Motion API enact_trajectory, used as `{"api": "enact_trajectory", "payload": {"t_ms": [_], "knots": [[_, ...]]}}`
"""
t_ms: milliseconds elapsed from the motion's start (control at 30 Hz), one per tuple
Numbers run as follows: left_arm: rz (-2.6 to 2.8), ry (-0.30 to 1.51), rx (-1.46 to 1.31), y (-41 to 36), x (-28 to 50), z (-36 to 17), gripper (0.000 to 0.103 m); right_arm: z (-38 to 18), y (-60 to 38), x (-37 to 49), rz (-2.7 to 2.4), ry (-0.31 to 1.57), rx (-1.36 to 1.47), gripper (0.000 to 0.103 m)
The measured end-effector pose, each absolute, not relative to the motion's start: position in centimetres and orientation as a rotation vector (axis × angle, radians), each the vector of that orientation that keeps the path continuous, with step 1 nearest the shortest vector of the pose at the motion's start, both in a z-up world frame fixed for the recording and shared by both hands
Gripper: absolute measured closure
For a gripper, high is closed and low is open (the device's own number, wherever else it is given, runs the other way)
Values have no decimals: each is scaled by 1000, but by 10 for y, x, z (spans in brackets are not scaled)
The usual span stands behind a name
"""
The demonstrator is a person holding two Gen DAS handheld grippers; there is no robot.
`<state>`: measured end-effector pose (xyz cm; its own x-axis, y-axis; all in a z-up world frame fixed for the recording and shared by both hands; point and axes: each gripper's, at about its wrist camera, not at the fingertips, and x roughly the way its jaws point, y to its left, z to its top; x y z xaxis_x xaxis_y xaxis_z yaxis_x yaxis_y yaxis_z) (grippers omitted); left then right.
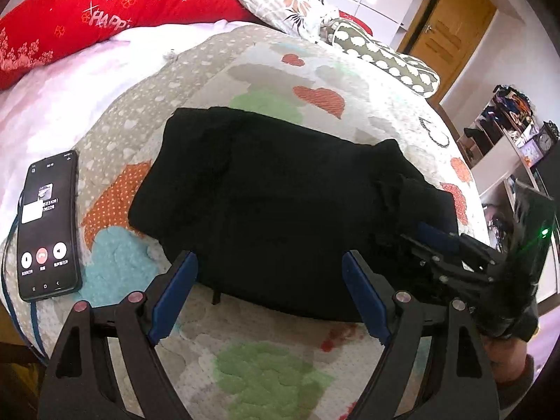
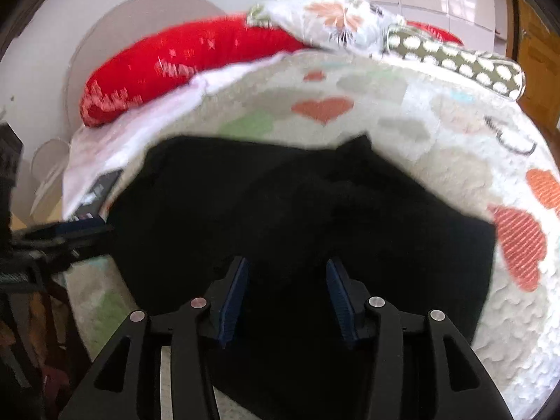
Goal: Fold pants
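Tools (image 1: 267, 262) (image 2: 287, 266) both spread, tilted down over folded black pants (image 1: 280, 192), empty.

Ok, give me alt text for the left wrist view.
Black pants lie folded on a patterned quilt, the open left gripper at their near edge. A phone lies left; the right gripper touches the pants' right end.

The pants (image 1: 280, 203) are matt black cloth. The quilt (image 1: 273, 378) looks nubbly, the phone (image 1: 49, 224) screen glossy.

black pants (image 1: 280, 196) lie folded in a bundle on the bed.
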<state>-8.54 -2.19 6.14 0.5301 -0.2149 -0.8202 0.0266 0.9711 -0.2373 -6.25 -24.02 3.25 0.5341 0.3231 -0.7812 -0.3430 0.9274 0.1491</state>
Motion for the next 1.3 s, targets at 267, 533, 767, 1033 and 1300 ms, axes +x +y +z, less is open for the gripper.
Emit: {"api": "enact_trajectory", "payload": {"t_ms": [267,533,767,1033,1300], "knots": [[-137,998,-289,-1,-88,60,18,65,-232,-54,444,867,-17,49],[-120,985,-445,31,-101,51,16,68,-179,-20,597,870,11,36],[-120,1004,-506,32,-94,33,16,68,-133,16,684,894,-60,29],[-119,988,-522,32,-83,26,14,65,-84,45,747,915,-149,26],[-145,953,-550,32,-79,21,1,38,-41,66,787,966,-279,25]]}}
